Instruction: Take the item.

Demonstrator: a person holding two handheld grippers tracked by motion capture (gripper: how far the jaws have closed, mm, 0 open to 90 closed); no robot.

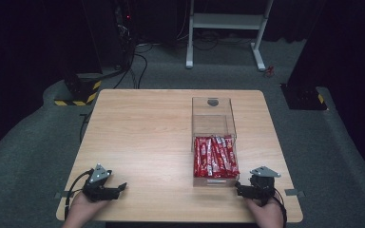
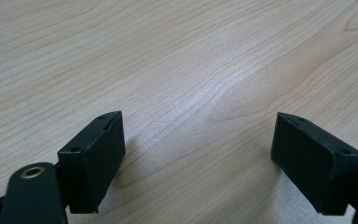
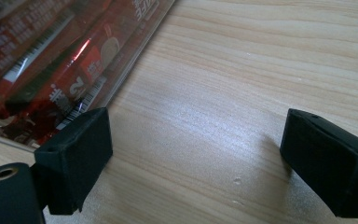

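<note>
I had both grippers parked at the near edge of the surface (image 1: 142, 128). Left gripper (image 1: 118, 188) sat near-left, fingers (image 2: 93, 158) spread wide w/ only bare wood between them, nothing held. Right gripper (image 1: 240, 187) sat near-right, just beside the near-right corner of the clear box (image 1: 213, 124); its fingers (image 3: 74, 154) were also released, spread apart, empty. In the right gripper view the box wall lay just beyond the left finger, apart from it as far as I could tell.

Location of work item: red snack packs (image 1: 215, 156) lay flat, side by side, in the near half of the box, right of centre on the surface. Far half of box was empty. I could not tell whether a lid covered the box.

Handling judgement:
- Packs looked like thin foil wrappers, so prob. light, glossy and slippery; contents likely brittle, so moderate clamp force only.
- Packs were packed tight, approx. parallel, long axis running near-far. Best hold: across the narrow width at mid-length of an outer pack, or by a crimped end seal.
- Box itself appeared to be stiff, smooth plastic, likely to slide on wood if pushed; I'd brace it w/ the left gripper while the right one picks.
</note>
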